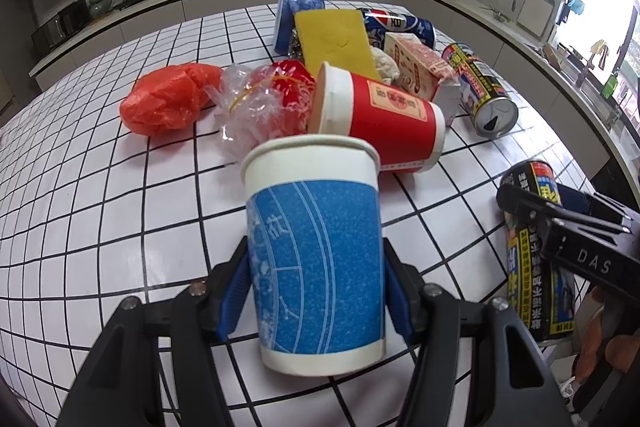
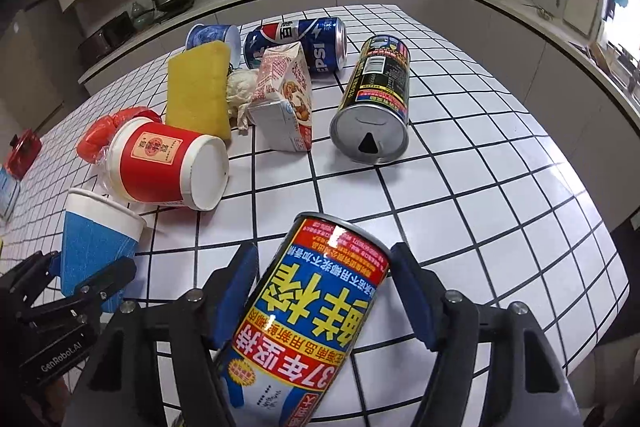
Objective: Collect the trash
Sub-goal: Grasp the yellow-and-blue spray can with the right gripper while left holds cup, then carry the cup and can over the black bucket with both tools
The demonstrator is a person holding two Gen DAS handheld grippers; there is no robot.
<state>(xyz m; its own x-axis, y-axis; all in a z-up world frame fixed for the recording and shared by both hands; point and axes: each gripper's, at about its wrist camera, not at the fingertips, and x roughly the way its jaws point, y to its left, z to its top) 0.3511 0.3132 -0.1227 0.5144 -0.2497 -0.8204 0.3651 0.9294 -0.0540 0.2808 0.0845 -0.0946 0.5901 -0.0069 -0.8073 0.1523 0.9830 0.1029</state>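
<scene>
The left gripper [image 1: 316, 291] has its jaws clenched on a blue-and-white paper cup [image 1: 316, 259], held upright above the near part of the white tiled bench [image 1: 80, 187]. The right gripper [image 2: 324, 291] grasps a tilted yellow-labelled can [image 2: 308, 315] between its blue pads, above the bench's near edge. The remaining trash lies clustered toward the far side of the bench: a red paper cup [image 1: 384, 119] on its side, crumpled clear plastic [image 1: 256, 107] and a red plastic bag [image 1: 168, 99] beside it, a yellow sponge [image 1: 336, 39], a small carton [image 2: 284, 99], a Pepsi can [image 2: 308, 43], another blue cup [image 2: 212, 37], and a black can [image 2: 374, 99] lying with its opened top facing the near edge.
</scene>
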